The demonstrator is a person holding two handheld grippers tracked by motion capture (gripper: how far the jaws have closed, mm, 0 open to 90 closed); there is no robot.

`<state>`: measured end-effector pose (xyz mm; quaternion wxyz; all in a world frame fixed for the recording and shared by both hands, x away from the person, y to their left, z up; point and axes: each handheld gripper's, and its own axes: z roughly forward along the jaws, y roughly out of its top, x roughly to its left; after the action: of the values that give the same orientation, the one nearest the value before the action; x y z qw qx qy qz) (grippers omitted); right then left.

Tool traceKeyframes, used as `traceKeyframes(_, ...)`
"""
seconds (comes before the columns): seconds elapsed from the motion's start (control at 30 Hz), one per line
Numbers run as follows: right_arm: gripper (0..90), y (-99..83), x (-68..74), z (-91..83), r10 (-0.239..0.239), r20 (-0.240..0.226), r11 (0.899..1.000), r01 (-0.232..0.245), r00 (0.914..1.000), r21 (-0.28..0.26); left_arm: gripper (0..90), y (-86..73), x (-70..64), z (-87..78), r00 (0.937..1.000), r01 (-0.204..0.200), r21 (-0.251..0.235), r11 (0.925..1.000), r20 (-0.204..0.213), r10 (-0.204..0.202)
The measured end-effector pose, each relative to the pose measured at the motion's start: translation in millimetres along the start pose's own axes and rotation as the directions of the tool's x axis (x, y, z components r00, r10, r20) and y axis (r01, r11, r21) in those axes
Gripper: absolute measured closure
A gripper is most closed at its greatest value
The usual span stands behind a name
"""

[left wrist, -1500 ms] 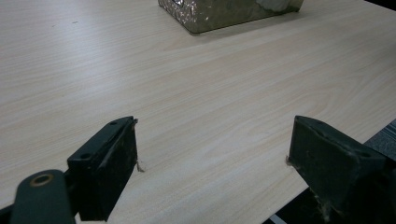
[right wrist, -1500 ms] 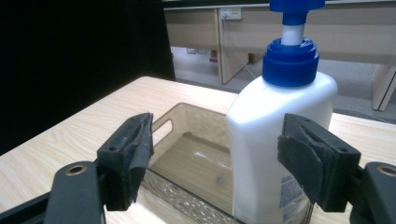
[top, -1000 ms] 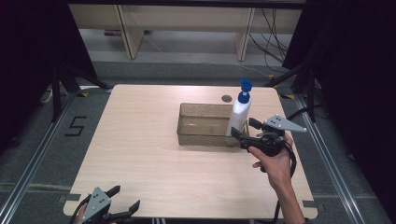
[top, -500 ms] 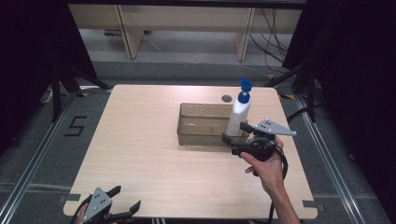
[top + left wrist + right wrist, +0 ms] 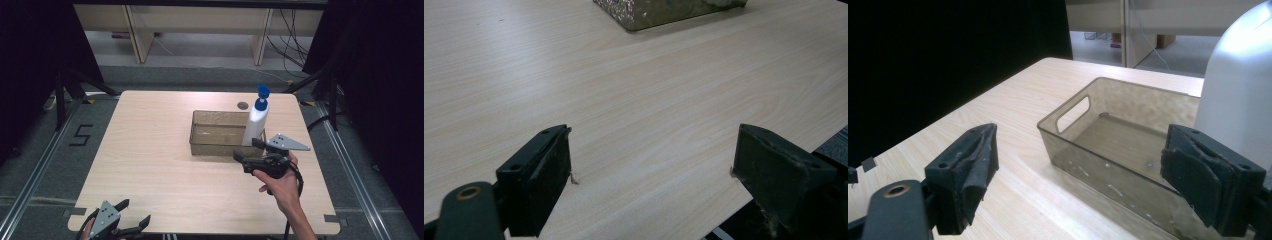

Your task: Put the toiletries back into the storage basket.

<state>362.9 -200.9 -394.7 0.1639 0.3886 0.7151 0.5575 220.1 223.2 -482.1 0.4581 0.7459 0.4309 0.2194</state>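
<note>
The right gripper point(image 5: 248, 151) has drawn back toward the near side, fingers released. The bottle point(image 5: 255, 121) stands in the bin's point(image 5: 215, 146) right end. The left gripper point(image 5: 134, 219), fingers apart, rests at the counter's point(image 5: 150, 135) near-left edge.

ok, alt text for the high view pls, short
A hand holds the right gripper, jaws open, just in front of a white pump bottle standing in the right end of a clear brown bin on a wooden table. The left gripper sits open at the near left edge.

Black right gripper point(image 5: 248, 150) with grey three-cornered plate, worn fingers point(image 5: 968, 172) and trailing cable.
</note>
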Motion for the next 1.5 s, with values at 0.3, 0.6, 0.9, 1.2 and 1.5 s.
traceKeyframes(0.3, 15.9, -9.8, 5.8, 5.9, 0.017, -0.026, 0.999, -0.016, 0.9995, 0.039, 14.8, 0.1, -0.2, -0.1, 1.0, -0.003, 0.007, 1.0, -0.002, 0.004)
traceKeyframes(0.6, 16.0, -19.1, 10.9, 7.3, 0.04, -0.061, 0.997, -0.036, 0.9973, 0.067, 14.8, 0.0, -0.1, -0.2, 1.0, -0.005, 0.003, 1.0, 0.0, 0.005)
traceKeyframes(0.9, 16.1, -27.4, 16.9, 8.8, 0.036, -0.078, 0.998, -0.032, 0.9963, 0.046, 14.9, -0.1, -0.6, -0.1, 1.0, -0.003, 0.005, 1.0, -0.003, 0.003)
traceKeyframes(1.2, 16.2, -37.1, 20.7, 7.5, 0.029, -0.081, 0.998, -0.025, 0.9963, 0.049, 14.8, -0.1, -0.4, -0.3, 1.0, -0.007, 0.006, 1.0, -0.006, 0.007)
traceKeyframes(1.5, 16.2, -48.4, 26.1, 6.0, 0.076, -0.108, 0.996, -0.07, 0.9913, 0.063, 14.9, -0.4, -1.7, 1.1, 1.0, 0.008, -0.015, 0.9998, -0.001, -0.008)
